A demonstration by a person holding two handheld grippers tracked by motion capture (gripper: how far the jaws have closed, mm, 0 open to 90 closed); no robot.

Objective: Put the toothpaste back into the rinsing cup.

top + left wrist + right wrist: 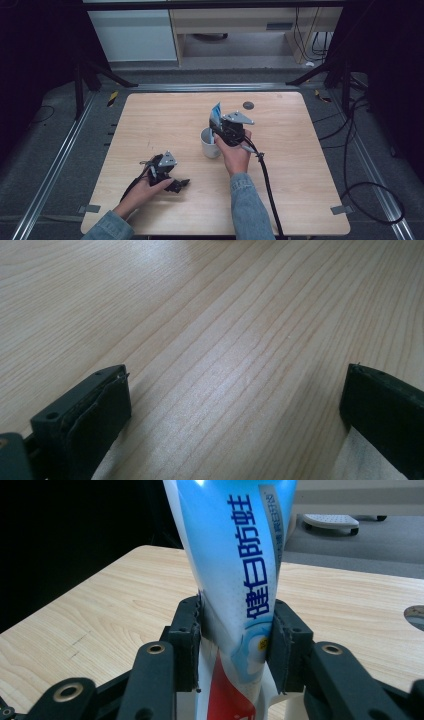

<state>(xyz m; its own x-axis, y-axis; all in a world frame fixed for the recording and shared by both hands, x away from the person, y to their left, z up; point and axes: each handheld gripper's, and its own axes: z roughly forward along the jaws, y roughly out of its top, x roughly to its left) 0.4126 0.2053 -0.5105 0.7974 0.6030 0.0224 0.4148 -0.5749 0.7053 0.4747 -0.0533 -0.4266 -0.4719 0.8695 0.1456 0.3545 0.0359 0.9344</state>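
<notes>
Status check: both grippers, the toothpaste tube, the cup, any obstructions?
Right gripper: jaws on blue-and-white toothpaste tube, upright over white cup. Left gripper: open, resting low on wooden table, nothing between jaws. No obstruction near cup.

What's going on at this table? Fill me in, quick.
A person is working with a hand-held claw in each hand at a light wooden table. The right claw has a blue and white toothpaste tube between its jaws, standing upright in a white cup near the table's middle; the pads sit against the tube's sides, though whether they are pressing is hard to tell. The left claw rests low over the table's near left part, jaws wide open with nothing between them.
</notes>
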